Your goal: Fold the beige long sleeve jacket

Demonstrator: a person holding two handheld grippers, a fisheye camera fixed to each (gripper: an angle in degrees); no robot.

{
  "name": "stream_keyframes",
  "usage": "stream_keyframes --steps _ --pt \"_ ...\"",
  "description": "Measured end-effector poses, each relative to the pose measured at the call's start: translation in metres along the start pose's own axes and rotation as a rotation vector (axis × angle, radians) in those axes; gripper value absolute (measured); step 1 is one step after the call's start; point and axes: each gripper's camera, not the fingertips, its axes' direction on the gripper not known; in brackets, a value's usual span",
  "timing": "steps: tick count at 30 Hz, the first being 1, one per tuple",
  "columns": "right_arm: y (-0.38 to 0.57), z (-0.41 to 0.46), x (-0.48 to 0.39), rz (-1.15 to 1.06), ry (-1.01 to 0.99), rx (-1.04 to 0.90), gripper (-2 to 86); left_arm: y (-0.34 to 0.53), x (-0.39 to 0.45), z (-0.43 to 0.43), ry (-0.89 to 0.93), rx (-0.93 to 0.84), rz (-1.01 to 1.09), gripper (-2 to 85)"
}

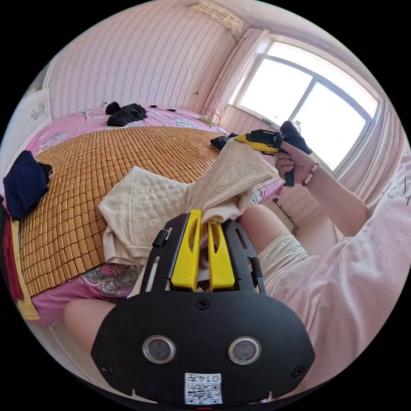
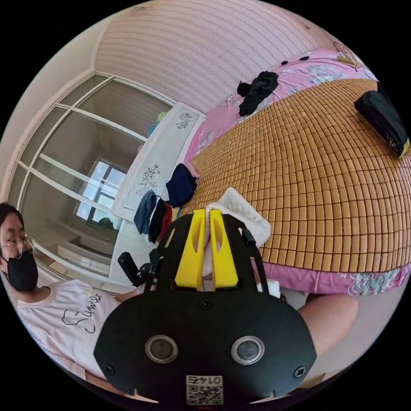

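Fold under way, jacket part lifted.
Left hand-held gripper (image 1: pixel 204 222) and right hand-held gripper (image 2: pixel 206 231) each clamp beige jacket (image 1: pixel 145 201) edges; remainder lies bunched on bed mat (image 1: pixel 85 171) ahead. Flattening, final folds left.

Beige knitted jacket (image 1: pixel 167 201) lies crumpled at the bed's edge, one part lifted

Jacket (image 1: pixel 171 201) hem hidden behind left gripper (image 1: pixel 204 216), person's head (image 2: pixel 15 252) cut off
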Motion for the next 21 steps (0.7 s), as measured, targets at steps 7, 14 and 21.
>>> stream_keyframes --steps 7,14,21 --pt "-0.079 0.146 -0.062 -0.122 0.203 -0.197 5.5 0.011 -0.114 -0.024 -0.2 -0.039 -0.433 5.4" --pt "-0.071 0.161 -0.078 -0.294 0.33 -0.218 12.9 0.021 -0.155 -0.048 -0.213 -0.005 -0.517 10.3" --pt "-0.077 0.238 -0.071 -0.357 0.515 -0.463 18.2 0.001 -0.173 -0.014 -0.172 -0.084 -0.499 14.8"
